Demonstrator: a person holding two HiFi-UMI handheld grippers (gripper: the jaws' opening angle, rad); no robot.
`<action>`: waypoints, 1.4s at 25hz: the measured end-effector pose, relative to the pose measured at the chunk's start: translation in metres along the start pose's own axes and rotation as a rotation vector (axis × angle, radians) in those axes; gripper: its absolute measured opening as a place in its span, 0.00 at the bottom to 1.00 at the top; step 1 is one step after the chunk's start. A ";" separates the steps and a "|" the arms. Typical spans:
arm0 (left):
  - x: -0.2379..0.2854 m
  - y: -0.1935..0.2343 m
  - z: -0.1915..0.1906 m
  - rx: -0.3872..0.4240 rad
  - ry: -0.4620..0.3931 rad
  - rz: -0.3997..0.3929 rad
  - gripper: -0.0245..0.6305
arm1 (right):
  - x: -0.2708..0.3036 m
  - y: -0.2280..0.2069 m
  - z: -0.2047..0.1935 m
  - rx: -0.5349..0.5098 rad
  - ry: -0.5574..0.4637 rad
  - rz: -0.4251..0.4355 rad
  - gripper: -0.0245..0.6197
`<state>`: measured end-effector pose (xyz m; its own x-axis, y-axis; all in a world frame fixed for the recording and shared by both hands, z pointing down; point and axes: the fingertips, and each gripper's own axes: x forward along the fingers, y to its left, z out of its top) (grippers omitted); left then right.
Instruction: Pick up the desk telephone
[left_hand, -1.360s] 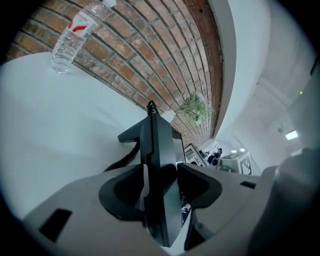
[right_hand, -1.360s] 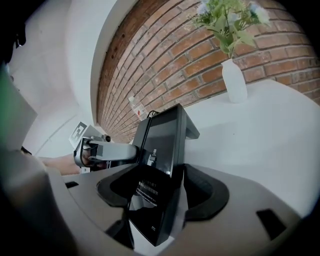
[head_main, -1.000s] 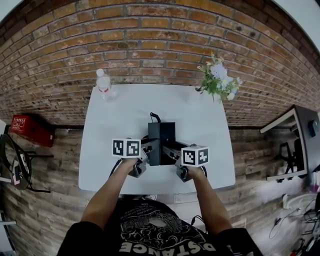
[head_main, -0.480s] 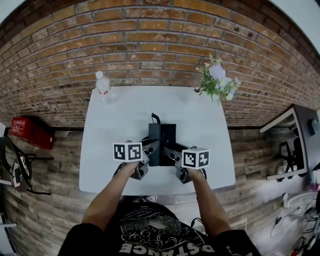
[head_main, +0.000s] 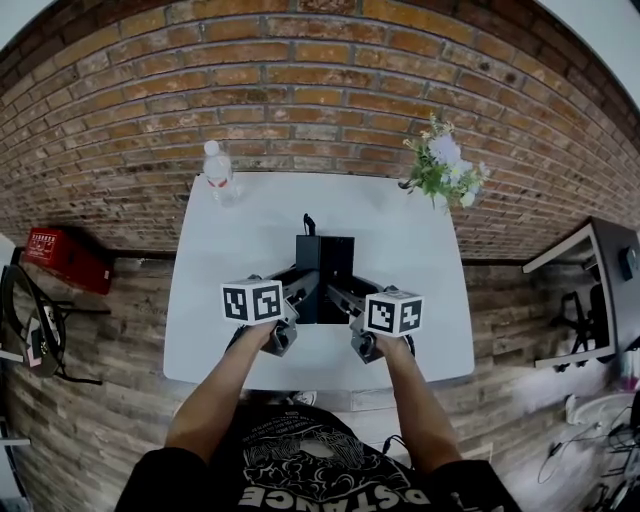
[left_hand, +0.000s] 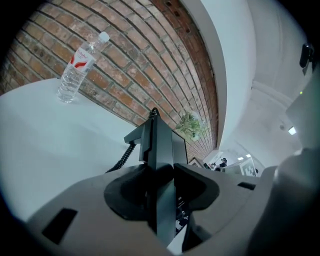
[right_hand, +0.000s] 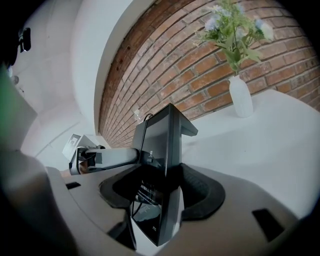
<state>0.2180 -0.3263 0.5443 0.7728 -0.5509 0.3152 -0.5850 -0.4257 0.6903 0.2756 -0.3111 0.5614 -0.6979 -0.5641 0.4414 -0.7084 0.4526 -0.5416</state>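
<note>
The black desk telephone (head_main: 323, 262) is held over the middle of the white table (head_main: 240, 235), standing up on edge between both grippers. My left gripper (head_main: 306, 285) is shut on its left side, and in the left gripper view the dark pads (left_hand: 127, 192) press on the telephone (left_hand: 159, 142). My right gripper (head_main: 337, 293) is shut on the right side, its pads clamping the telephone's (right_hand: 161, 135) edge in the right gripper view. The coiled cord (left_hand: 121, 159) hangs down at the left. The telephone looks slightly raised off the tabletop.
A clear water bottle (head_main: 216, 172) stands at the table's far left corner. A white vase of flowers (head_main: 443, 170) stands at the far right corner. A brick wall runs behind the table, and a red box (head_main: 62, 258) lies on the floor to the left.
Both grippers have risen together with the telephone between them. The telephone sits a little higher and nearer the head camera than a second ago.
</note>
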 end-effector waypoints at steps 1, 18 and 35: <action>-0.003 -0.001 0.005 0.008 -0.011 0.001 0.27 | 0.001 0.004 0.005 -0.008 -0.008 0.002 0.41; -0.083 -0.028 0.101 0.159 -0.223 0.018 0.27 | 0.016 0.098 0.085 -0.172 -0.151 0.088 0.41; -0.165 -0.075 0.180 0.330 -0.396 0.032 0.27 | 0.009 0.195 0.154 -0.321 -0.305 0.167 0.41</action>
<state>0.0900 -0.3333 0.3236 0.6382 -0.7697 0.0181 -0.7029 -0.5729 0.4215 0.1476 -0.3344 0.3492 -0.7761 -0.6209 0.1103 -0.6195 0.7180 -0.3173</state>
